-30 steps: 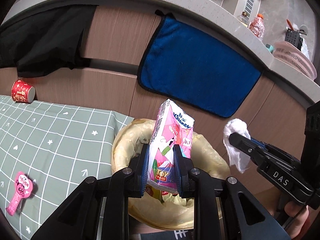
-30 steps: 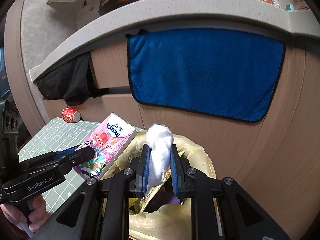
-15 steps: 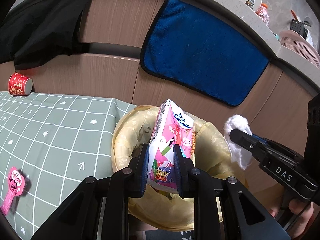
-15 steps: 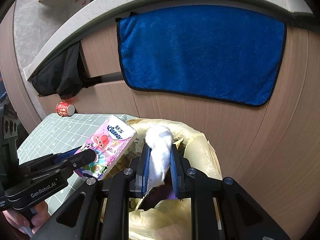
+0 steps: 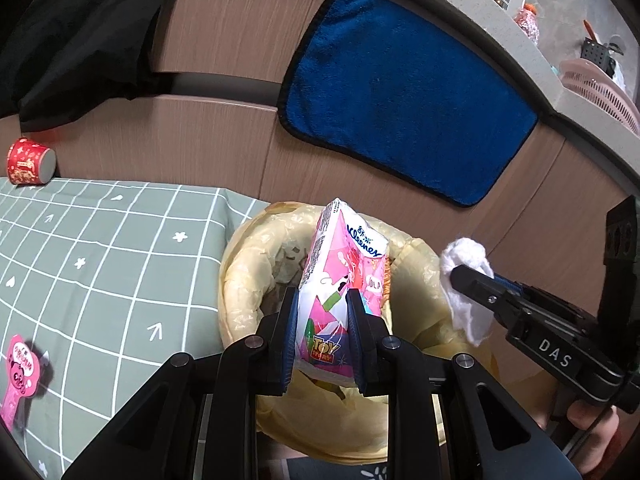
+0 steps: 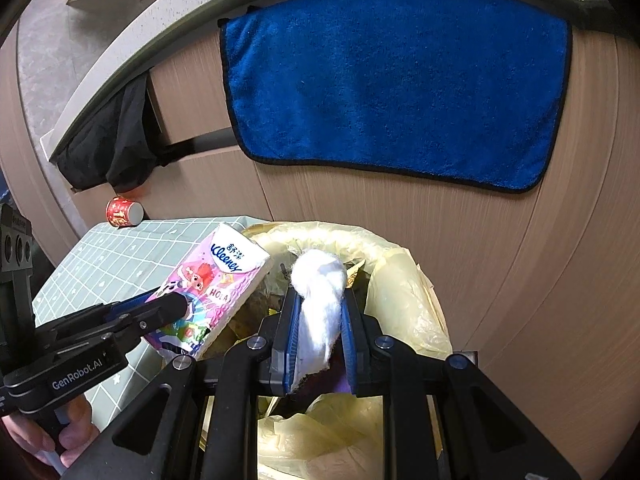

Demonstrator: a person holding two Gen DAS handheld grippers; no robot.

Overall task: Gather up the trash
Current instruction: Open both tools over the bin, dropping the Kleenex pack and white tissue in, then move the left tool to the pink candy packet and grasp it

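1. Kitchen setting: wood-fronted cabinet point(image 5: 208, 128) behind, blue towel point(image 5: 400, 112) hung from the worktop point(image 6: 132, 40) edge, black cloth point(image 5: 80, 40) draped further left.
2. Low table with a green checked cloth point(image 5: 100, 248); yellow-lined bin point(image 5: 240, 280) just off its right edge.
3. Still on the cloth: red cup point(image 5: 28, 162) on its side at the far edge by the cabinet, pink wrapper point(image 5: 18, 372) near the front left edge.
4. Left gripper point(image 5: 322, 312) clenched on a pink tissue pack point(image 5: 340, 280), pads pressing both flat sides, pack upright above the bin mouth.
5. Right gripper point(image 6: 318, 320) clenched on a white wad point(image 6: 320, 280), also over the bin opening, with rubbish visible below.
6. Compared with a second ago: both grippers lower and closer to the bin, rim larger in both views, towel higher in the picture; grip on both pieces unchanged, nothing dropped.
7. Meaning for the task: carry apparently over, release step next; both pieces probably well enough centred to fall inside once the jaws part.
8. Possible snag: pack taller than the wad and near the bin's table-side rim, so some chance of tipping onto the rim.
9. Afterwards, cup and wrapper left to fetch.
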